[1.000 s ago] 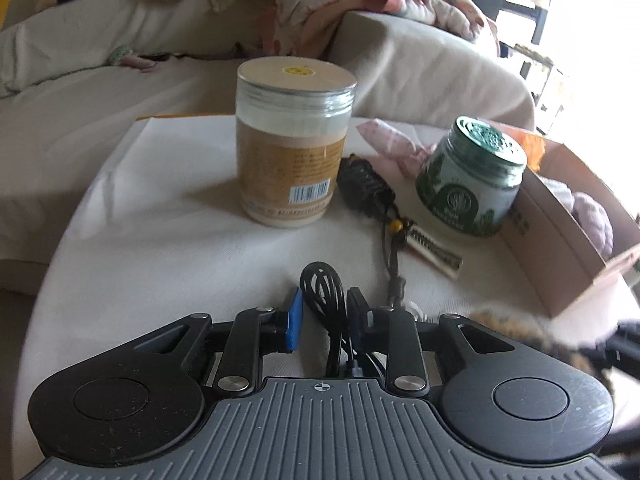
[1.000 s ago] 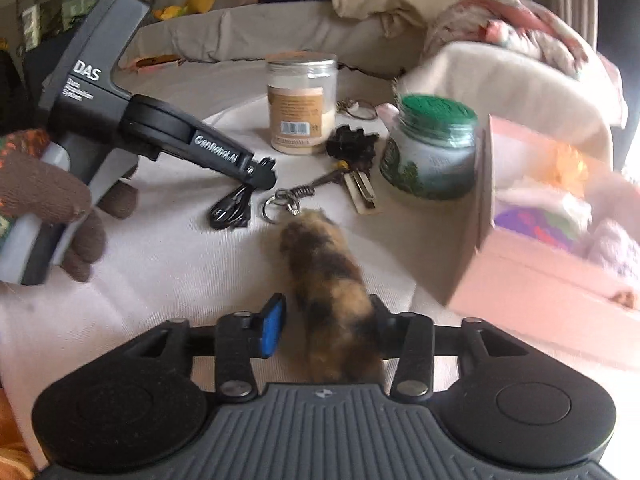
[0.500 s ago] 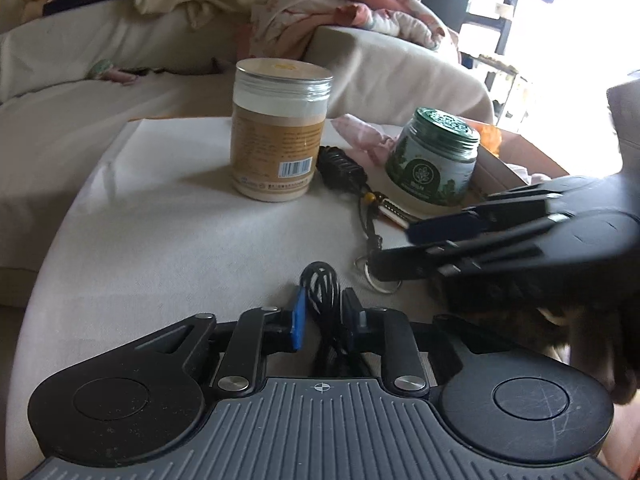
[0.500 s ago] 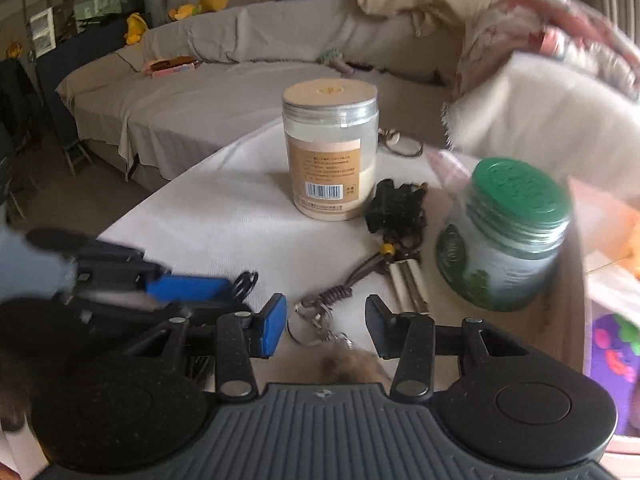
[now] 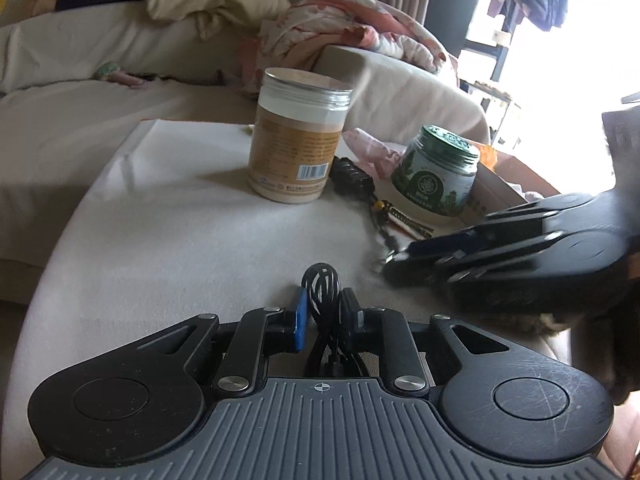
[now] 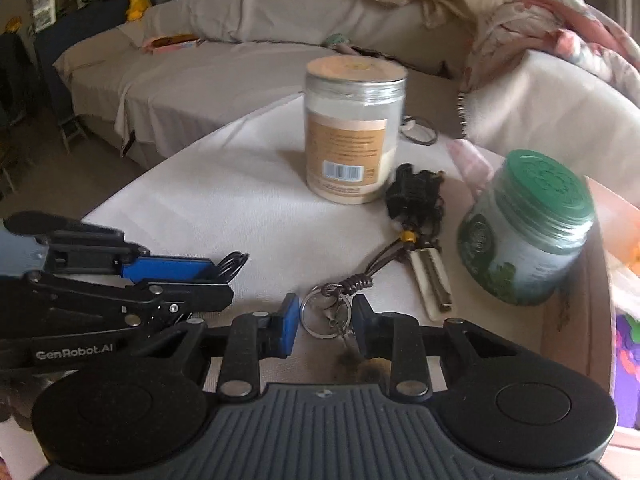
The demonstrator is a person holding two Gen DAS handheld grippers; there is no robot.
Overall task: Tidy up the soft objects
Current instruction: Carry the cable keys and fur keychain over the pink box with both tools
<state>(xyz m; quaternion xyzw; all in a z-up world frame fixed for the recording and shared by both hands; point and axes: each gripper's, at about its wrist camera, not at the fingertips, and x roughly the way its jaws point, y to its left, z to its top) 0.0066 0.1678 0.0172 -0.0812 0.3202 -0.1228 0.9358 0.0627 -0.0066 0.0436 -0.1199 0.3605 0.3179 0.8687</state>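
Between my left claw's [image 5: 323, 314] fingers sits a coiled black cable [image 5: 320, 280], and the pads are pinched onto it, its loop poking out ahead of the tips. My right claw [image 6: 325, 316] comes in from the right of that view, low over the white-covered bench [image 5: 168, 232]. Its jaws have just been closing and now stand narrowly apart around a metal key ring [image 6: 320, 316]; I cannot tell whether the pads touch the ring. A brown cord runs from the ring up to a black key fob [image 6: 416, 196] and a pale flat tag [image 6: 434, 284].

The furry brown toy [image 6: 366, 372] is the soft thing I am after, I think; only a blurred tuft of it shows, just beneath the right claw's body, behind the fingertips rather than between them. In the left view a little of the same fur peeks out under that claw.

Further back on the bench stand a tall jar with a tan label [image 5: 298, 140] and a squat green-lidded jar [image 5: 436, 172], both upright. A cardboard box [image 6: 580, 304] sits just beside the green jar, with soft coloured pieces inside. A covered sofa [image 6: 224, 52] curves behind.
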